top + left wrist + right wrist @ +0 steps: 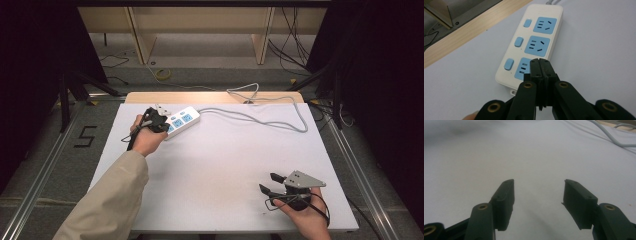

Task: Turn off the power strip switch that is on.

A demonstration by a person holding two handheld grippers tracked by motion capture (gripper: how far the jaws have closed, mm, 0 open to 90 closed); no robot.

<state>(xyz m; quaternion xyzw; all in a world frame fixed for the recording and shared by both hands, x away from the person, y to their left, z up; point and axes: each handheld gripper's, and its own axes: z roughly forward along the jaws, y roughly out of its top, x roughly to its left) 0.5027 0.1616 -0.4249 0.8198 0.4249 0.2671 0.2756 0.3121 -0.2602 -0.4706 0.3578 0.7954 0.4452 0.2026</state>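
A white power strip (182,120) with three blue sockets and blue switches lies at the back left of the white table; its grey cable (260,118) runs off to the right and back. My left gripper (161,120) sits over the strip's near end. In the left gripper view the strip (534,40) stretches away and my left gripper (539,62) is shut, its tips over the nearest blue socket (522,70) with nothing between them. My right gripper (270,183) stands open at the front right, above bare table. In the right gripper view my right gripper (537,192) holds nothing.
The white table top (220,165) ends in a wooden strip (210,97) at the back. The grey cable loops across the back right, seen also in the right gripper view as a cable (611,138). A beige sleeve (107,200) comes in from the bottom left.
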